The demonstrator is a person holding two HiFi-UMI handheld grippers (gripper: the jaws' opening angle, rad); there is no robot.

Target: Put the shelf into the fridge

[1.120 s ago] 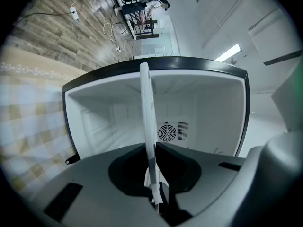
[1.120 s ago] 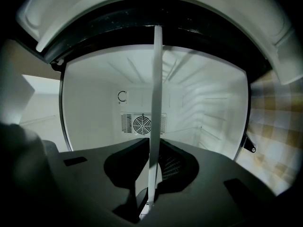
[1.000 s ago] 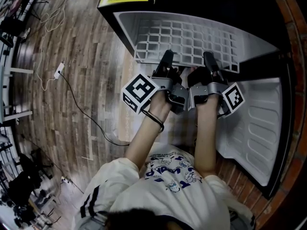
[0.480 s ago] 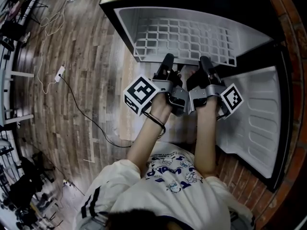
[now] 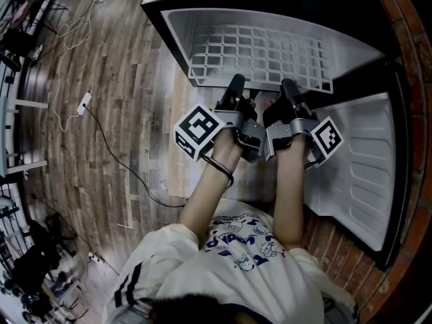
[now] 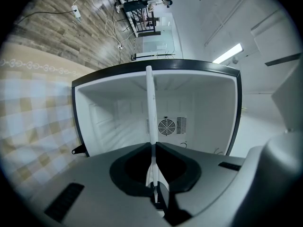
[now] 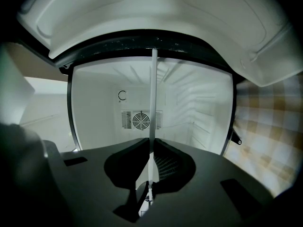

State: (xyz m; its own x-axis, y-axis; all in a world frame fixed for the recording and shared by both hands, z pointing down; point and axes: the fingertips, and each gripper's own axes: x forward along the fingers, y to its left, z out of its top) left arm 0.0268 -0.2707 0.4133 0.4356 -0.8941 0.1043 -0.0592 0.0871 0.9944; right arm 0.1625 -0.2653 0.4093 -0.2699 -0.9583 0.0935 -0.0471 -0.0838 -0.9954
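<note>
Overhead, the head view shows the white wire shelf (image 5: 260, 51) lying mostly inside the white cavity of the open fridge (image 5: 177, 32). Its near edge sits at the mouth. The left gripper (image 5: 236, 84) and right gripper (image 5: 289, 86) meet that edge side by side. The door (image 5: 358, 181) hangs open at the right over the wooden floor (image 5: 101, 79).

Next, in the left gripper view the shelf (image 6: 150, 112) appears edge-on as a thin white bar. The left gripper (image 6: 152, 174) is clamped on it, and it points toward the round fan grille (image 6: 166, 126) on the fridge's (image 6: 208, 108) back wall. A checked rug (image 6: 33, 108) lies to the left.

Lastly, in the right gripper view the right gripper (image 7: 150, 174) pinches the shelf (image 7: 153, 98) likewise, in front of the fan grille (image 7: 141, 120), with the door (image 7: 156, 18) above.
</note>
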